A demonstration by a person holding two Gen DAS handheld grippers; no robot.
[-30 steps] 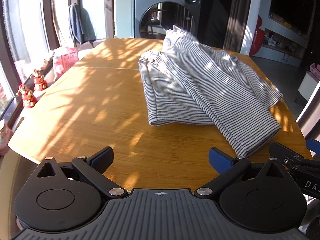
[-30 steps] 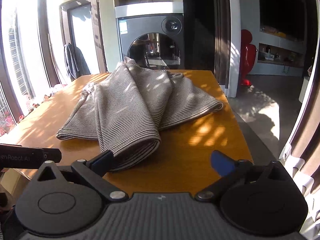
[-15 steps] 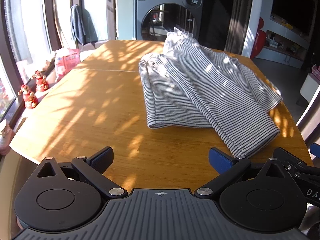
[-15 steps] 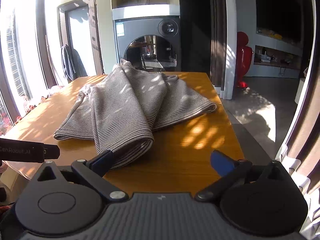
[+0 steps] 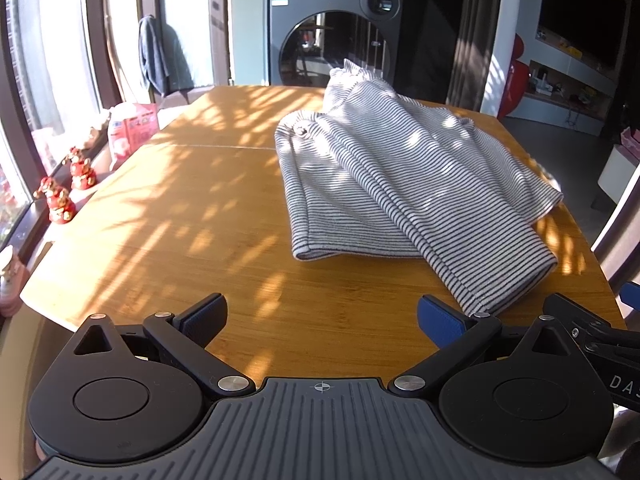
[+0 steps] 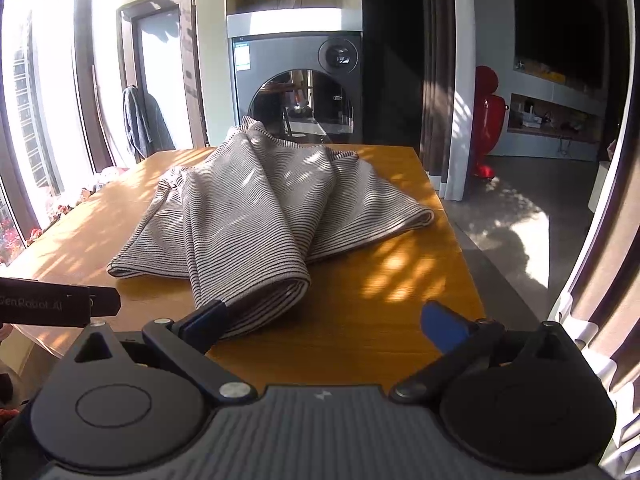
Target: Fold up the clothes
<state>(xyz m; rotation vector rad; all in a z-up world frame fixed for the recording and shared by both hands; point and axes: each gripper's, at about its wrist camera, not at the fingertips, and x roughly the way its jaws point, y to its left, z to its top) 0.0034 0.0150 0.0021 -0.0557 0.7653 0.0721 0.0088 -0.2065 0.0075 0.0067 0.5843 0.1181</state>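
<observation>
A striped garment (image 5: 404,188) lies folded over itself on the wooden bench (image 5: 168,216), toward its right half, with one narrow folded section reaching down to the near edge. The left hand-held gripper (image 5: 320,320) hovers at the near edge with its blue-padded fingers spread wide and nothing between them, the cloth's tip just beside its right finger. The right hand-held gripper (image 6: 326,320) is likewise spread and empty, its left finger (image 6: 208,320) overlapping the garment's (image 6: 256,216) near end; contact cannot be told.
</observation>
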